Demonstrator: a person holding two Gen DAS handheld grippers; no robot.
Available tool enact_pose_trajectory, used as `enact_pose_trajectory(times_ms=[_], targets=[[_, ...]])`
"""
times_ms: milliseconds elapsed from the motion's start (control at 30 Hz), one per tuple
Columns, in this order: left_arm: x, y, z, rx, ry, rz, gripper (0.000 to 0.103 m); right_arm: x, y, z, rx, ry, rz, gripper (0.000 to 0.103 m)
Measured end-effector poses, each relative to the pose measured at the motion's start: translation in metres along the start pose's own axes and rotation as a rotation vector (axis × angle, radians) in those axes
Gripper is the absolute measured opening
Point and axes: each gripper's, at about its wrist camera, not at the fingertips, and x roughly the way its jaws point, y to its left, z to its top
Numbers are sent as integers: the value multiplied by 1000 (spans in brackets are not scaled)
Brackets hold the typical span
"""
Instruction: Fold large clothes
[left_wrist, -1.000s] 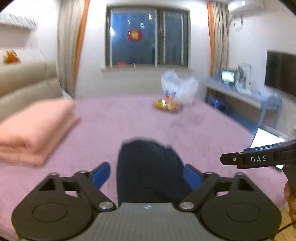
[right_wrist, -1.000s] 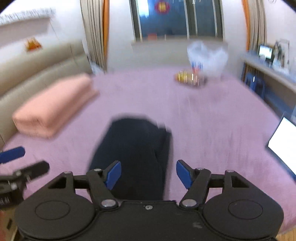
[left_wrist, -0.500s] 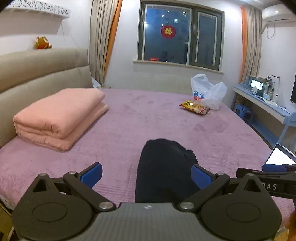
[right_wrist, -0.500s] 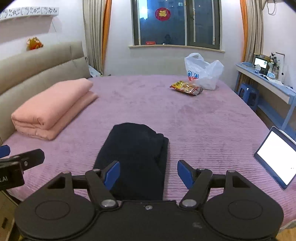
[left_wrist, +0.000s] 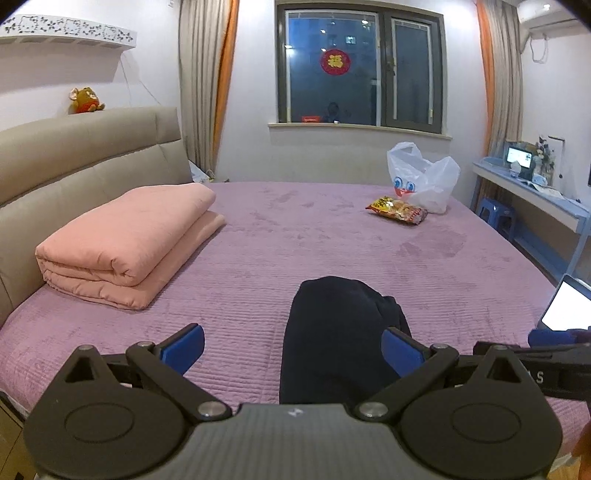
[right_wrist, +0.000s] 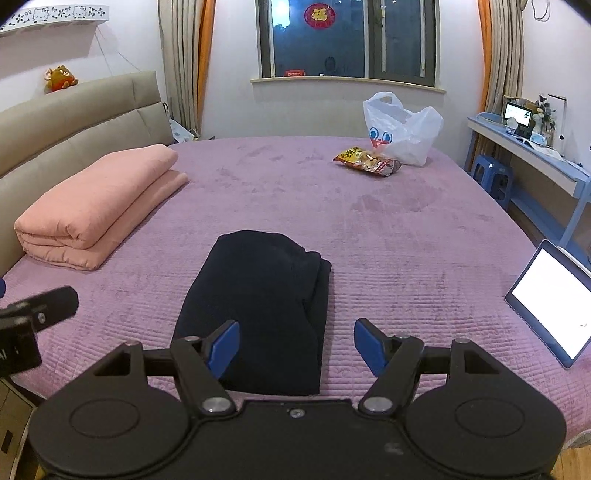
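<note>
- Jaws on the left gripper (left_wrist: 291, 347) have just been widening, nothing between them.
- Right gripper (right_wrist: 295, 345) is hovering open, empty.
- Dark garment (right_wrist: 258, 306) is lying folded on the purple bed (right_wrist: 388, 236); folding is looking finished.

Bare purple bed (right_wrist: 369, 229) lies open ahead of both tongs; a folded pink quilt (right_wrist: 96, 206) blocks far left, a tablet (right_wrist: 550, 302) right.

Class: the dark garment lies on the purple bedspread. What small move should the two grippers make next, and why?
Probably draw both back. The dark navy folded garment lies as a compact bundle on the purple bedspread, and the left gripper, whose jaws have just been opening, and the right gripper both stand open, gripping nothing.
</note>
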Motion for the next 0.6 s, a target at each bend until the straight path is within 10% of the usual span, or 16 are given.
enact_pose_trajectory(times_ms=[600], targets=[[-6, -5, -3, 46, -6, 27, 103, -3, 1, -5, -6, 17, 20, 81]])
